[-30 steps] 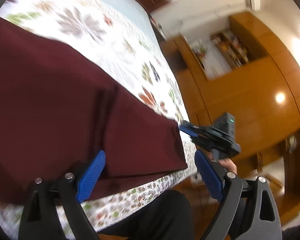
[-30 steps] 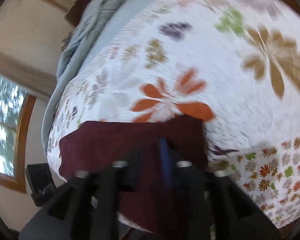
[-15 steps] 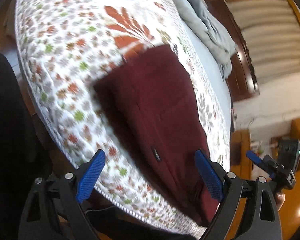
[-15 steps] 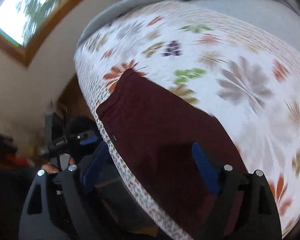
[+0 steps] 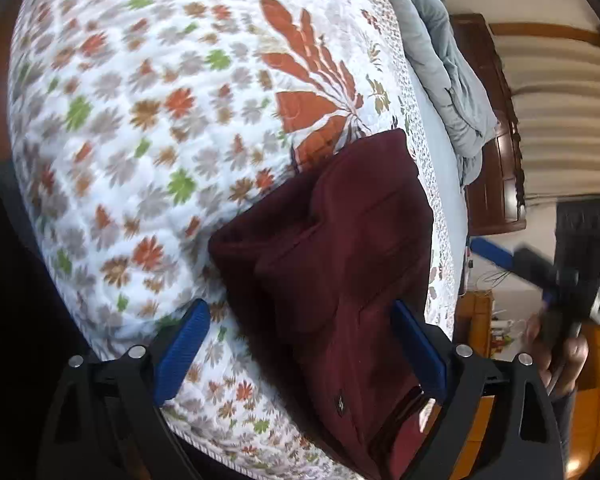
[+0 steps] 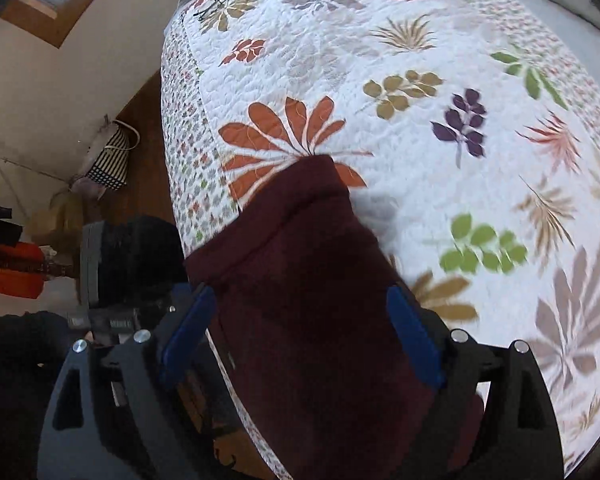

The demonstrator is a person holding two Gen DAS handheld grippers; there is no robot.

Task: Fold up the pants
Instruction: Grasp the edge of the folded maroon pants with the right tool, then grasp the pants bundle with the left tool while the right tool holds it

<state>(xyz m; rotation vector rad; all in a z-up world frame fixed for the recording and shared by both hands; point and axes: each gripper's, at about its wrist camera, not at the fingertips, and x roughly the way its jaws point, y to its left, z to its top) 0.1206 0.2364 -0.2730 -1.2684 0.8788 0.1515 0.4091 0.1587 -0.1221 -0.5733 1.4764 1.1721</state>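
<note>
Lying folded at the quilt (image 5: 148, 128) edge nearest the person, the maroon pants (image 5: 340, 264) look soft and limp, best pinched at corners, w/ left gripper (image 5: 300, 356) & right gripper (image 6: 300, 336), jaws just opened, both wide, holding nothing.

The pants (image 5: 336, 264) were dark maroon and lay folded into a thick, compact stack near the edge of the bed (image 5: 140, 120). A small dark label showed on the top layer. Ahead of and partly beneath both pairs of open jaws, they lay loose, pressed by neither pair.
</note>
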